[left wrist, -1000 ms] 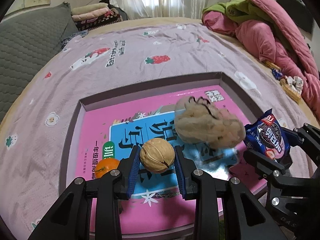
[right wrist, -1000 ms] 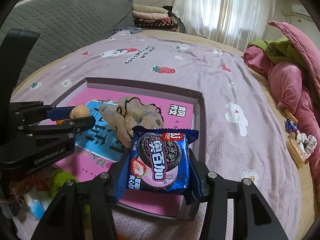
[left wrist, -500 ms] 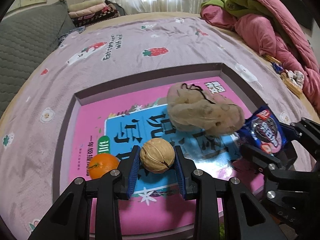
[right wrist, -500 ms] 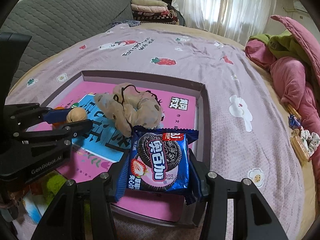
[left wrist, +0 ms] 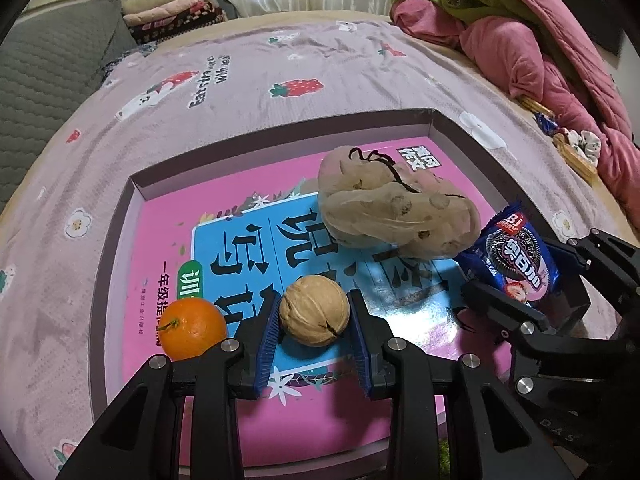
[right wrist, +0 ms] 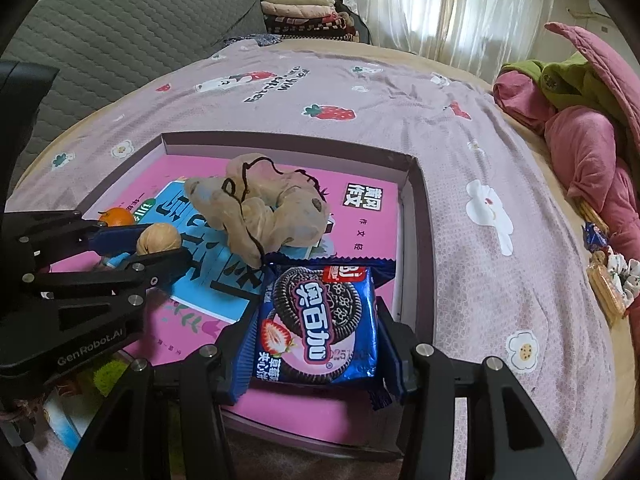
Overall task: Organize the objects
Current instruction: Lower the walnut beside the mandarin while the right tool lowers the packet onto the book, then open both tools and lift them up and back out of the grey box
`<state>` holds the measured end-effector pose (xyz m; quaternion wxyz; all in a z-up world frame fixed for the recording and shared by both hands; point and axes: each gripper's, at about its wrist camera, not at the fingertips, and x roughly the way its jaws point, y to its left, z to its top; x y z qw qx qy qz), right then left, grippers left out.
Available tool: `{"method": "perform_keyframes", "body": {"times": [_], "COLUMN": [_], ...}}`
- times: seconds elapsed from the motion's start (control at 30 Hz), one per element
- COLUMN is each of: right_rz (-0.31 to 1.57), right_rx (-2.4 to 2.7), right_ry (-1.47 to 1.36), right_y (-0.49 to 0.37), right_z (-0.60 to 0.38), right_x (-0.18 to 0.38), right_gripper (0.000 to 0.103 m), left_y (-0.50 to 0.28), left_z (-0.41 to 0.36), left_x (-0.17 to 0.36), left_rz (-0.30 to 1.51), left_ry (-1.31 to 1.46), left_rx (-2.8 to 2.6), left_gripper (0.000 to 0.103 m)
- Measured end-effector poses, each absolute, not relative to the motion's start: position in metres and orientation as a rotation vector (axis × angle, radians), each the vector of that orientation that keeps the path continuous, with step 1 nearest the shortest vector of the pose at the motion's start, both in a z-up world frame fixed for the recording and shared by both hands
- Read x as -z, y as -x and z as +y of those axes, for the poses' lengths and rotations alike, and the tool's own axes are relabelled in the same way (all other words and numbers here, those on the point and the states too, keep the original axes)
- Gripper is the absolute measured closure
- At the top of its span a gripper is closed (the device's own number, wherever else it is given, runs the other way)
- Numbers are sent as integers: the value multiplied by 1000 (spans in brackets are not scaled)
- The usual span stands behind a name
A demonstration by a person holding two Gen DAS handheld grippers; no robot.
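- Hard to make out: whether the walnut (left wrist: 314,310) and the cookie packet (right wrist: 318,320) rest on the book (left wrist: 280,264) below or hang just above it; clutter at the lower left of the right wrist view is blocked by the left gripper (right wrist: 160,248).
- Left gripper (left wrist: 314,336), bottom centre of its own view: blue pads (left wrist: 267,334) narrow, pressed on both sides of the walnut.
- Right gripper (right wrist: 316,344), bottom centre of its view: jaws about half apart, clamped on the packet's side edges.
- Walnut: tan, round, with a dark crack low on the shell, just right of the orange (left wrist: 194,334).
- Packet: blue wrapper picturing a dark sandwich cookie and a strawberry, over the near right corner of the box (left wrist: 288,146), just below the crumpled beige bag (left wrist: 396,212).
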<state>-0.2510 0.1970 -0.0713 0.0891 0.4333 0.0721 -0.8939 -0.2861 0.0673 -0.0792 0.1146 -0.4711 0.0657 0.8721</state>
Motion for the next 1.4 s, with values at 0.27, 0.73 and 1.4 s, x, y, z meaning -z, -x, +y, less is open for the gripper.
{"method": "perform_keyframes", "body": {"times": [0.27, 0.73, 1.4], "right_rz": [187, 154, 192], "right_rx": [2677, 2720, 2787], "right_ry": [-1268, -1173, -1019], "right_y": [250, 239, 226], "right_z": [200, 207, 203], "right_x": [67, 40, 8], "right_gripper": [46, 37, 30], "left_y": [290, 288, 254], "left_z": [60, 53, 33], "left_x": [79, 65, 3], "left_rz": [110, 3, -17], "left_ry": [1409, 1404, 1215], "left_rx": [-2533, -2509, -2682], "left_gripper": [69, 65, 36]}}
